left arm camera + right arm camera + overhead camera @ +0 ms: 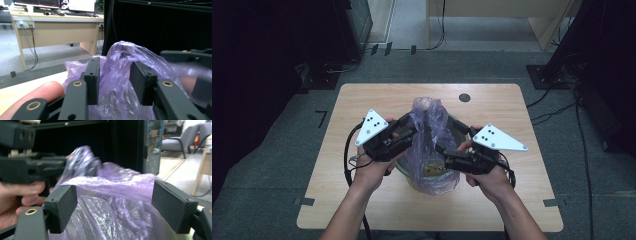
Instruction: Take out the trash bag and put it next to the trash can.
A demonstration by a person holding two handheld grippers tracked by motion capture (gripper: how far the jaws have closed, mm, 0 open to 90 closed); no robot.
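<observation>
Both forearms come in from the bottom of the high view, each hand holding a black two-jaw gripper over the light wooden desk (362, 200) with rounded corners. Between them stands a thin, crinkled, translucent purple plastic bag (430, 145), gathered to a peak at the top and draped over a round greenish bowl-like container (404, 172) near the middle of the desk. At the bag's left side, the left gripper (409, 131) has its fingers (92, 80) parted with purple film lying between them, not pinched. At the bag's right side, the right gripper (439, 150) has its fingers (61, 206) spread wide either side of the bag, pads off the plastic. Beyond lie grey carpet and a pale desk leg.
</observation>
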